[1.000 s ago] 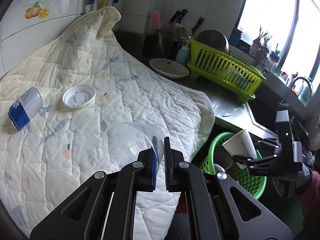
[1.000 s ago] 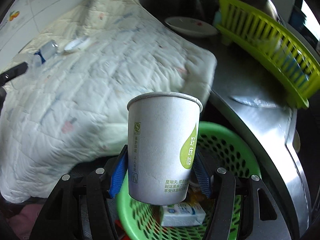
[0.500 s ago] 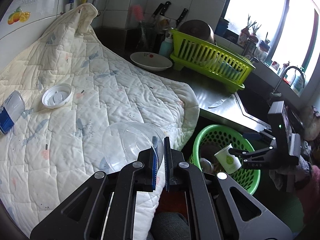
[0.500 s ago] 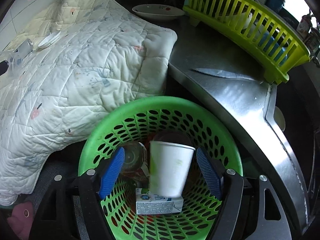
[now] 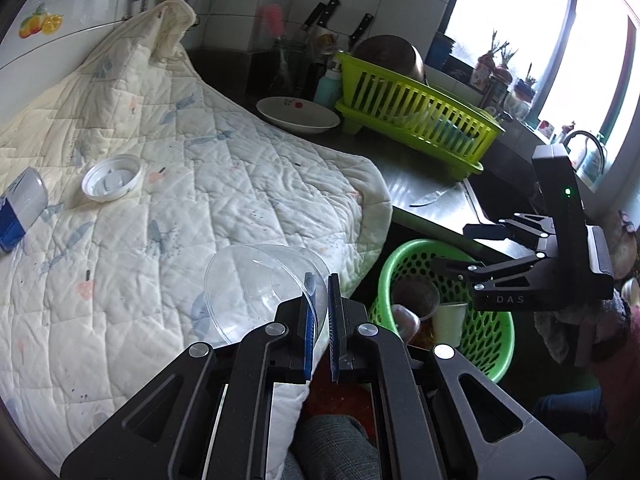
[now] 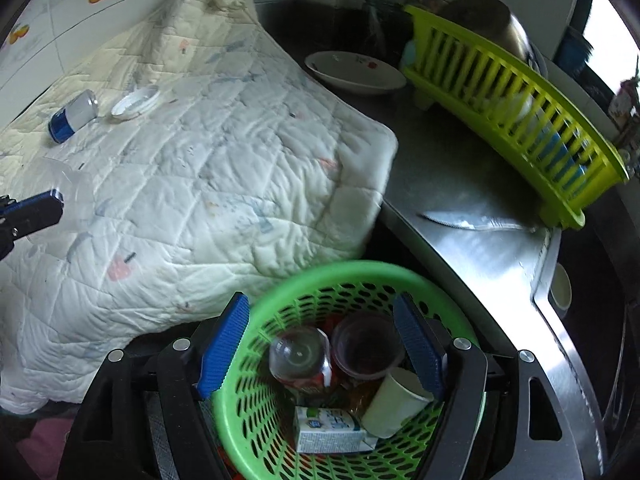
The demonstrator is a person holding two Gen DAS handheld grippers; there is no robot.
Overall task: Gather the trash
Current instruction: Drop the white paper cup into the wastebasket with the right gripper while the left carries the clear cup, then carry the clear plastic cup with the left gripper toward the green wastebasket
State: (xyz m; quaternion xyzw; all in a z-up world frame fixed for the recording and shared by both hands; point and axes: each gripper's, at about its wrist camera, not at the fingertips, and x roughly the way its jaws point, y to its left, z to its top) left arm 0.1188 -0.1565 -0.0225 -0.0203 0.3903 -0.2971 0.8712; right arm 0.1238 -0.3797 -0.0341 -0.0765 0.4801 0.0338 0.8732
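My left gripper is shut on the rim of a clear plastic cup, held above the quilt's front edge. My right gripper is open and empty above the green trash basket, which also shows in the left wrist view. In the basket lie a white paper cup, a clear bottle, a clear cup and a small carton. A blue-and-white can and a white lid lie on the quilt.
A yellow-green dish rack and a white dish stand at the back of the steel counter. A knife lies on the counter. Knives and bottles stand in the back corner. The sink is to the right.
My right gripper opened and let go of the white paper cup, which dropped into the green basket and now lies tilted there. My left gripper keeps its hold on the clear cup.
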